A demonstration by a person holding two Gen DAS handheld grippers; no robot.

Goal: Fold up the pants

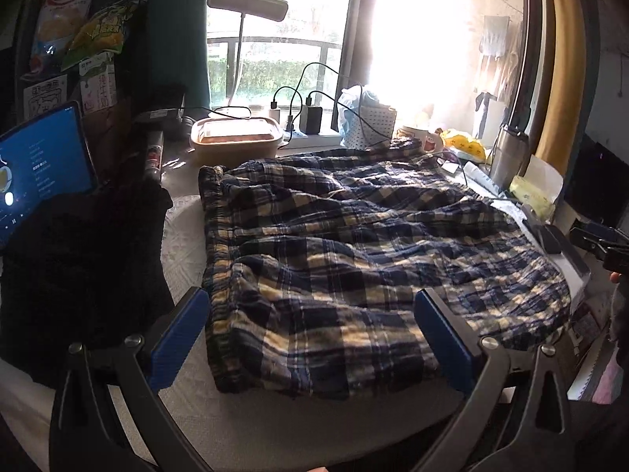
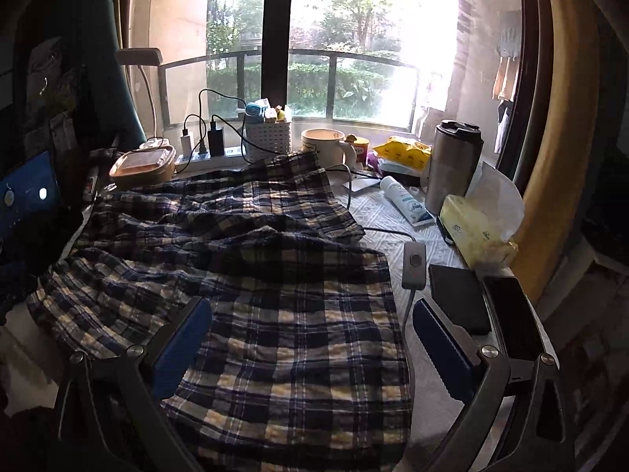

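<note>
On a cluttered desk by a bright window, seen first from the left wrist camera, plaid pants [image 1: 354,244] lie spread flat and rumpled over a pale mat [image 1: 184,244]. The waistband runs down the left side of this view, and the legs stretch away to the right, so the long axis lies left to right. The left gripper [image 1: 312,338] hovers over the near waistband end with its blue pads [image 1: 179,338] wide apart, holding nothing; the near edge of the fabric sits between them. A dark garment [image 1: 82,271] is heaped just left of the pants, beside a lit tablet [image 1: 39,165]. A food container [image 1: 236,137] stands behind the pants. At the far right edge, part of the other gripper shows near the leg end.

From the right wrist camera, the pants [image 2: 243,275] fill the left and centre, with one leg hem lying nearest the lens. The right gripper [image 2: 312,344] hangs above that hem, jaws wide and empty; the cloth's right edge lies between them. A phone [image 2: 515,314], a dark case [image 2: 458,299], a tissue pack [image 2: 475,232] and a steel tumbler [image 2: 456,165] crowd the desk just right of the hem.

Judging from this, each gripper is nearest its own end: left at the waist, right at the hems. A fold would likely bring one end across to the other along the long axis.
</note>
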